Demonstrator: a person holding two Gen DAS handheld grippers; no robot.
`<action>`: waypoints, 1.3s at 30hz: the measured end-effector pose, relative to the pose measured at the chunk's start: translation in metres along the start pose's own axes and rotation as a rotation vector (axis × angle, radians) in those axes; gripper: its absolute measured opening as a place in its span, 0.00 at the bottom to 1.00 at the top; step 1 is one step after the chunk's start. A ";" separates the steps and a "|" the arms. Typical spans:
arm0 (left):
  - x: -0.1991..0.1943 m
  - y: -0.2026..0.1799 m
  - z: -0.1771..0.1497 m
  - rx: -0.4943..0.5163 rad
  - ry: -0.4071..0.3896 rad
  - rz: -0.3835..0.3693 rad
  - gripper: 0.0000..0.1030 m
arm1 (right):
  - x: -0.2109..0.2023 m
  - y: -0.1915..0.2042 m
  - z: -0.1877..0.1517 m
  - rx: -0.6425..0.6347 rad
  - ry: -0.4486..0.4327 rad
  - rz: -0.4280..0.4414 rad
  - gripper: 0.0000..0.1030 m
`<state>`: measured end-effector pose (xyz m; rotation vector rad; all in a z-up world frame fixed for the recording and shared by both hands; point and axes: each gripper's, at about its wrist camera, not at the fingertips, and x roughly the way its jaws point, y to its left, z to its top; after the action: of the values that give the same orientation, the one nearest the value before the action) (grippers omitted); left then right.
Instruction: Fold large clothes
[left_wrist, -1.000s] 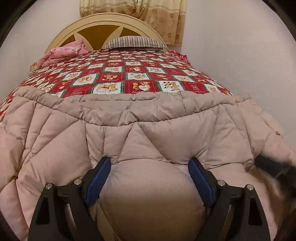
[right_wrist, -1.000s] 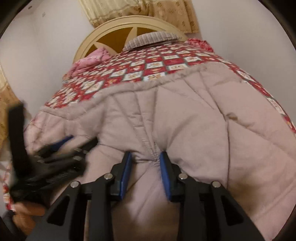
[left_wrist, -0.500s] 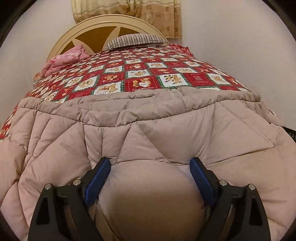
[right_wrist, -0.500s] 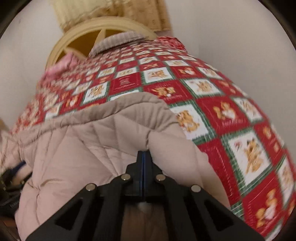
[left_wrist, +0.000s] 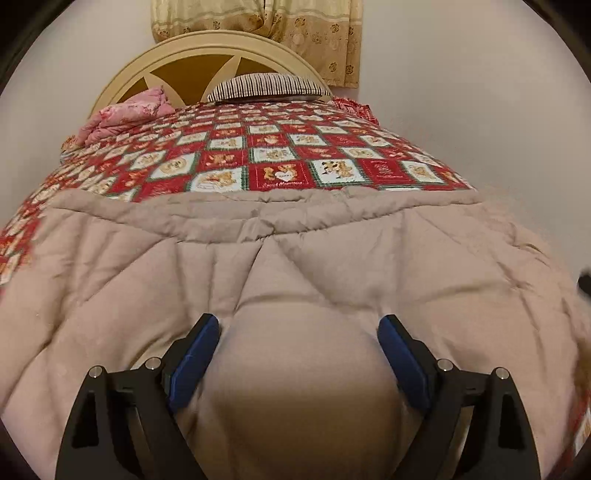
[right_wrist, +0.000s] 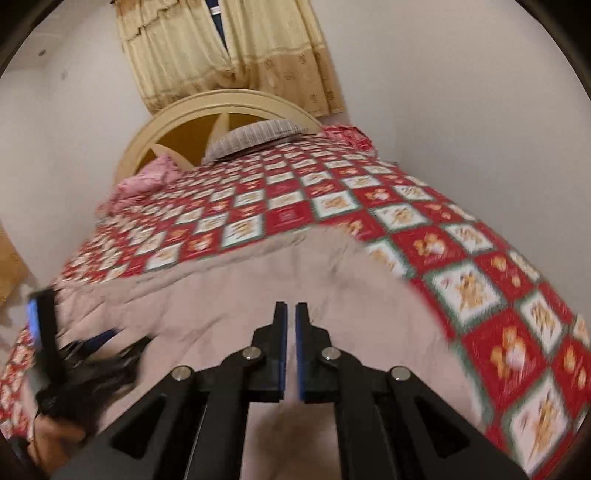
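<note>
A big beige quilted coat (left_wrist: 295, 258) lies spread over the near end of the bed; it also shows in the right wrist view (right_wrist: 258, 288). My left gripper (left_wrist: 298, 328) is open, its blue pads wide apart on either side of a puffed bulge of the coat, resting on it. My right gripper (right_wrist: 290, 314) hovers over the coat's right part with its jaws nearly together, a thin gap between the pads, and a fold of the coat appears to run between them. The left gripper also shows at the left of the right wrist view (right_wrist: 88, 354).
The bed has a red and white patchwork bedspread (left_wrist: 280, 155), a striped pillow (left_wrist: 266, 86) and a pink bundle (left_wrist: 125, 118) by the cream headboard (left_wrist: 221, 48). White walls close in on the right; curtains (right_wrist: 229, 51) hang behind the headboard.
My right gripper closed from partly open to nearly shut and swung right, then rose above the coat's right side. The left gripper stayed open on the bulge.
</note>
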<state>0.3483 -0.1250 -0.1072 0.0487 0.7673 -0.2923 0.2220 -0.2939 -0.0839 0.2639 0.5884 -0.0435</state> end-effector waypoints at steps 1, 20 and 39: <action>-0.014 0.002 -0.003 0.004 -0.014 -0.019 0.86 | -0.010 0.008 -0.013 -0.004 0.009 0.031 0.11; -0.178 0.149 -0.152 -0.647 -0.267 0.045 0.86 | 0.038 0.137 -0.072 -0.212 0.110 0.138 0.11; -0.086 0.147 -0.124 -0.817 -0.222 -0.189 0.87 | 0.061 0.130 -0.087 -0.177 0.180 0.138 0.08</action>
<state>0.2464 0.0548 -0.1469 -0.8179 0.6242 -0.1413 0.2404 -0.1442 -0.1569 0.1364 0.7466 0.1669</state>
